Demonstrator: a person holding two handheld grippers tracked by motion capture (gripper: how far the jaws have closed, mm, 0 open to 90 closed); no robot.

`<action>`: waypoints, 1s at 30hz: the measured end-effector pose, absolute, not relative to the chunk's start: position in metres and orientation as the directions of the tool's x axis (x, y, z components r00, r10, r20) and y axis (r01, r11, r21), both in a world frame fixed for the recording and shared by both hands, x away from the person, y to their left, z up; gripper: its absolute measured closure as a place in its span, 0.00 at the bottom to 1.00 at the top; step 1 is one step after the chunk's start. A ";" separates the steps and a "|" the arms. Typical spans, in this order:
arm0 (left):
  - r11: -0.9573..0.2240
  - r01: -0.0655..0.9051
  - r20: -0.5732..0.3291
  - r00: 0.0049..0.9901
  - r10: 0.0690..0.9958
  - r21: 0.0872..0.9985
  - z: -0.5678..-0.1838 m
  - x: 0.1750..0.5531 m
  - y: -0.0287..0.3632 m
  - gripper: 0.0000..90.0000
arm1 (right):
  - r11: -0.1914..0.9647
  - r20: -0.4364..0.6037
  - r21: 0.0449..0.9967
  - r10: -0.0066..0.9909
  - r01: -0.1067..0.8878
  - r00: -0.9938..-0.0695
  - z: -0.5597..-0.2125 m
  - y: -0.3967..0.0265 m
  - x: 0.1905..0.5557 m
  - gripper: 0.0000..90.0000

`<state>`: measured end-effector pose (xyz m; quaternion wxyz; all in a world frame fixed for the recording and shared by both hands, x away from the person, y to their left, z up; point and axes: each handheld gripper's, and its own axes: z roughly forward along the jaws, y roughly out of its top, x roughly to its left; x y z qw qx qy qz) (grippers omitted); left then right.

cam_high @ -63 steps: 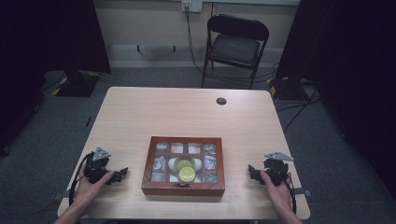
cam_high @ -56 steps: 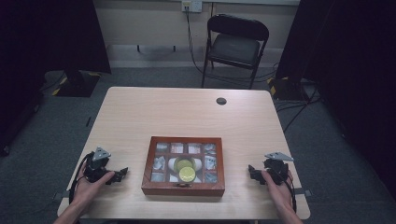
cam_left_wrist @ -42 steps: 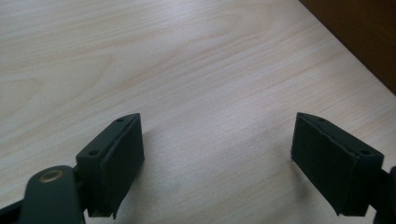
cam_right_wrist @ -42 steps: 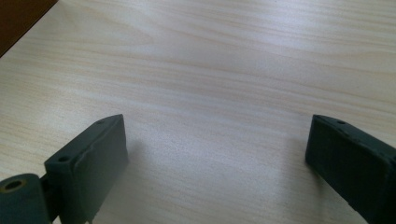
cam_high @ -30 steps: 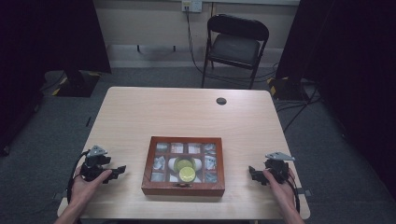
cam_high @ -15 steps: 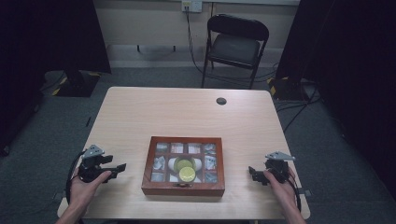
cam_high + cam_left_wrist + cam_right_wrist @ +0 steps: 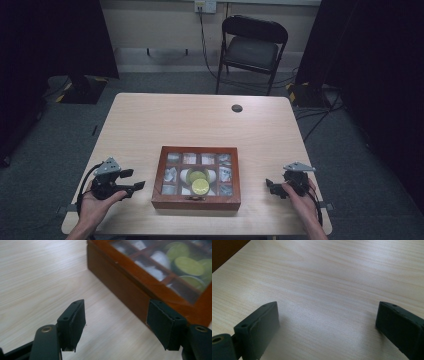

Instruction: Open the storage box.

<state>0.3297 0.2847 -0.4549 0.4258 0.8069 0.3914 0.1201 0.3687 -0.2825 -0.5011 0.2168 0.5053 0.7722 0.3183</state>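
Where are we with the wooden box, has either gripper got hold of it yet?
Nothing looks done: the wooden box sits shut on the table, its glass lid down over the yellow-green rolls. In hand: the left gripper points at the box's left side, its jaws just closing somewhat, open with nothing between them. The right gripper rests open, apart from the box. Grasping and opening remain.

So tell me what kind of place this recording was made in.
Probably a lab or studio set up for recording, not a home. A bare light-wood table stands on grey carpet between black curtains, with a black folding chair behind it and cables running across the floor to a wall socket.
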 end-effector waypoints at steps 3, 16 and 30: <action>-0.331 0.523 -0.146 0.677 0.721 0.786 -0.453 0.327 0.280 0.35 | 0.294 -0.013 0.710 0.914 0.640 -0.405 -0.501 -0.283 0.369 0.05; -0.379 0.462 -0.132 0.756 0.641 0.802 -0.442 0.325 0.249 0.33 | 0.304 -0.012 0.711 0.907 0.634 -0.421 -0.501 -0.283 0.370 0.05; -0.453 0.399 -0.115 0.837 0.535 0.797 -0.422 0.336 0.196 0.36 | 0.304 -0.013 0.710 0.907 0.635 -0.421 -0.501 -0.282 0.370 0.05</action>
